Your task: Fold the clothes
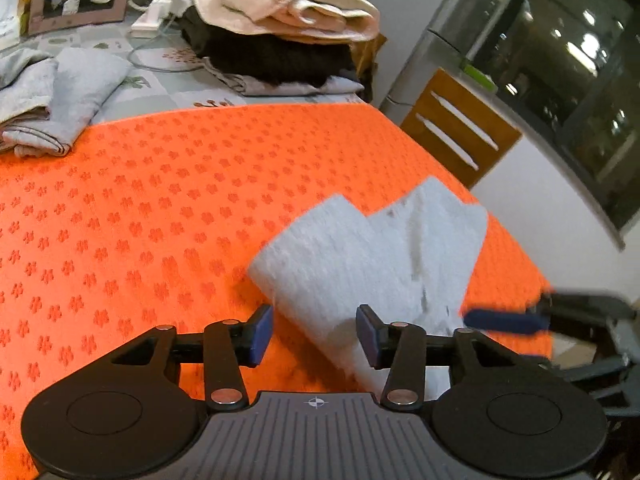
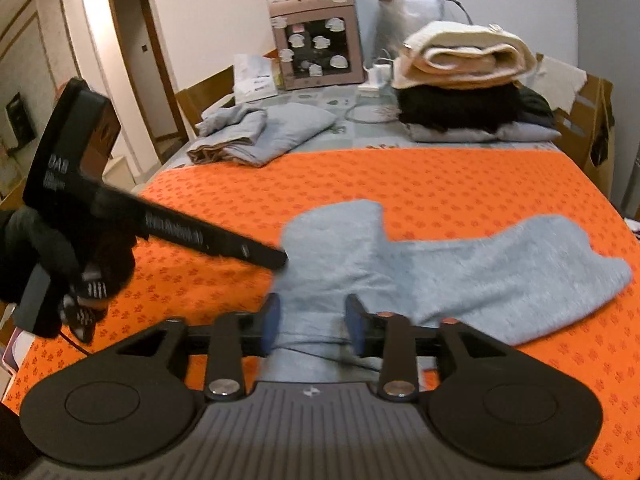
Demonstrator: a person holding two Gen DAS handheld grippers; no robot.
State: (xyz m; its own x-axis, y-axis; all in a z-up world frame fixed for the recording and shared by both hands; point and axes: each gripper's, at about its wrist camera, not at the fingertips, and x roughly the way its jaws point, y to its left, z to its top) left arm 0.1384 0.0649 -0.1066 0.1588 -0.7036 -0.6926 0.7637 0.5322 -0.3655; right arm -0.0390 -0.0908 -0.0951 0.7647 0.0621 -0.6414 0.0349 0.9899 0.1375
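Observation:
A light grey fleecy garment (image 2: 448, 276) lies on the orange mat (image 2: 440, 184), with two lobes spreading away from me. In the left wrist view it looks pale (image 1: 372, 264). My left gripper (image 1: 316, 334) is open, its jaws apart on either side of the garment's near end. My right gripper (image 2: 312, 322) is open too, its jaws either side of the garment's near part. The left gripper shows in the right wrist view (image 2: 224, 240), reaching to the garment's left edge. The right gripper's fingers (image 1: 504, 320) show at the right of the left wrist view.
Crumpled grey clothes (image 2: 256, 136) lie at the back left. A stack of folded cream, black and grey clothes (image 2: 468, 92) stands at the back right. A pink box (image 2: 316, 40) and a power strip (image 1: 150, 20) are behind. A wooden chair (image 1: 456, 128) stands off the table's right edge.

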